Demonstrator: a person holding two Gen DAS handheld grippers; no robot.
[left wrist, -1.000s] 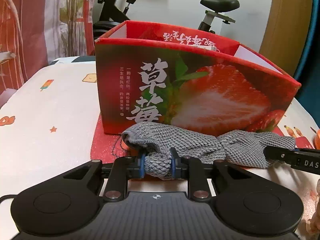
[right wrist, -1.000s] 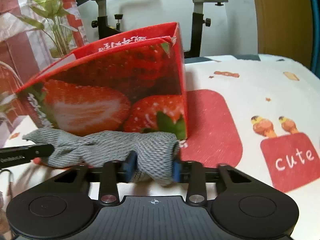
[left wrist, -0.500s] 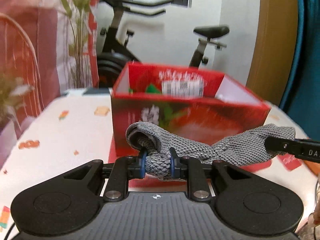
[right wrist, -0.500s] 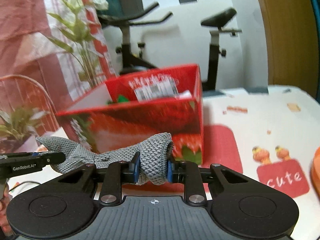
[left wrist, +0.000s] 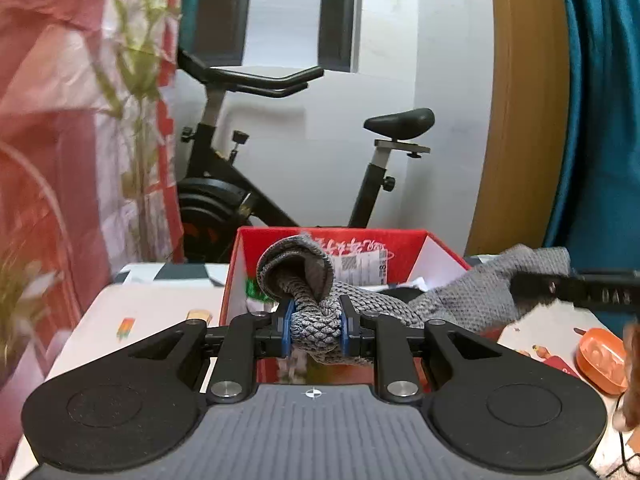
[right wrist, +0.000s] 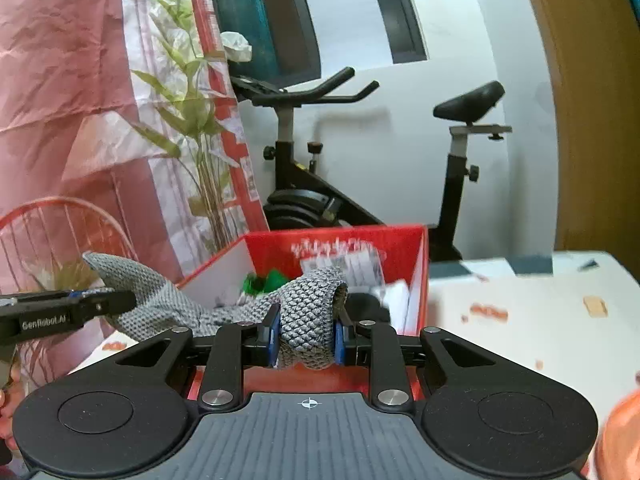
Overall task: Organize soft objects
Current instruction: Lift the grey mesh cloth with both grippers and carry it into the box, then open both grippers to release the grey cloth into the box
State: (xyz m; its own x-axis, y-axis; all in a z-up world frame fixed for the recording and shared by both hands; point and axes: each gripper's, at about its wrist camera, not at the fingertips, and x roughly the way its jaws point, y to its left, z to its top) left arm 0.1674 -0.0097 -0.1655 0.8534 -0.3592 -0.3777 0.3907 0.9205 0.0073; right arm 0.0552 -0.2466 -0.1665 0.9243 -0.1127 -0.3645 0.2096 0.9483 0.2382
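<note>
A grey knitted cloth (left wrist: 316,324) hangs stretched between both grippers, lifted to about the rim of the red strawberry box (left wrist: 400,238). My left gripper (left wrist: 316,326) is shut on one bunched end. My right gripper (right wrist: 306,338) is shut on the other end of the grey cloth (right wrist: 308,320). In the left wrist view the right gripper (left wrist: 576,290) enters from the right, clamping the cloth's far end. In the right wrist view the left gripper (right wrist: 68,312) shows at the left. The red box (right wrist: 336,238) is open at the top, with a white label and something green inside.
The box stands on a white table (right wrist: 520,312) printed with small cartoons. An orange object (left wrist: 600,360) lies on the table at the right. Behind the table are an exercise bike (left wrist: 288,184), a plant (right wrist: 192,128) and a pink patterned curtain (left wrist: 60,120).
Both grippers rose together with the grey cloth, from the table in front of the box up to its rim. The box's open inside now shows in both views.
</note>
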